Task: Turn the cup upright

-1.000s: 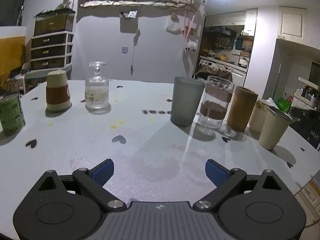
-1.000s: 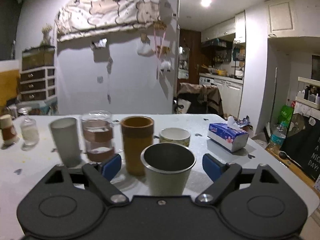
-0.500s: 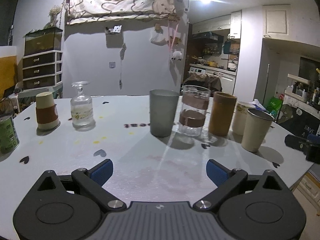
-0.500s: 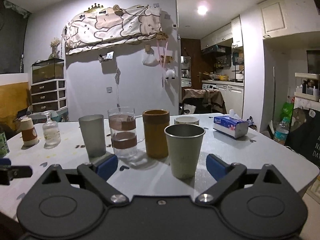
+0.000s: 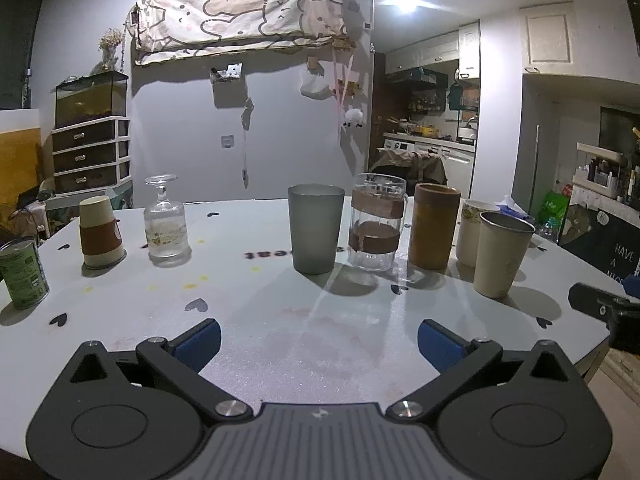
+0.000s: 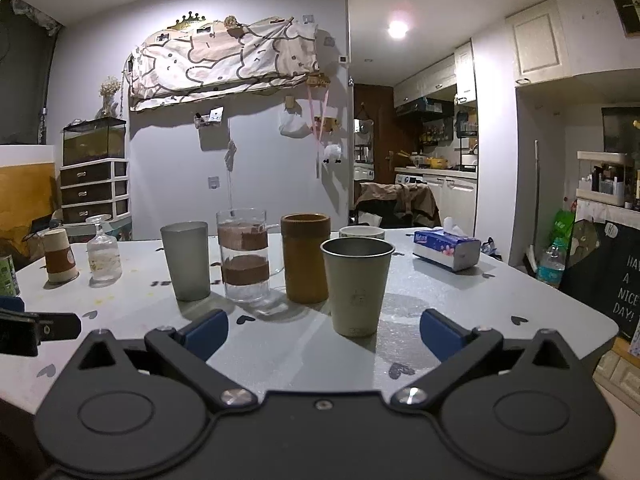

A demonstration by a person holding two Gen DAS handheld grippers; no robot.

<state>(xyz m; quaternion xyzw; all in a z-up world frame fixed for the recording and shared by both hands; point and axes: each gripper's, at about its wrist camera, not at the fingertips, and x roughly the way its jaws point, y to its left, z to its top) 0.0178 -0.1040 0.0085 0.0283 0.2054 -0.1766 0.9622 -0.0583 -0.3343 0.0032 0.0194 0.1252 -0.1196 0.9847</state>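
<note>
A cream metal cup [image 6: 356,286] stands upright on the white table [image 6: 460,300], just beyond my right gripper [image 6: 323,332], which is open and empty. The cup also shows in the left wrist view [image 5: 500,254]. A paper cup with a brown sleeve [image 5: 100,232] and a stemmed glass [image 5: 165,222] stand upside down at the far left. My left gripper [image 5: 318,346] is open and empty over the table's near edge, well back from the cups.
A row of upright cups stands mid-table: frosted grey tumbler [image 5: 316,234], clear glass with brown bands [image 5: 376,226], brown cylinder [image 5: 434,232], white mug [image 5: 472,232]. A green can [image 5: 22,272] is at the left edge. A tissue pack [image 6: 446,248] lies at the right.
Both grippers have pulled back and risen from the table. The cream cup, between the right fingers a second ago, now stands free beyond them.
</note>
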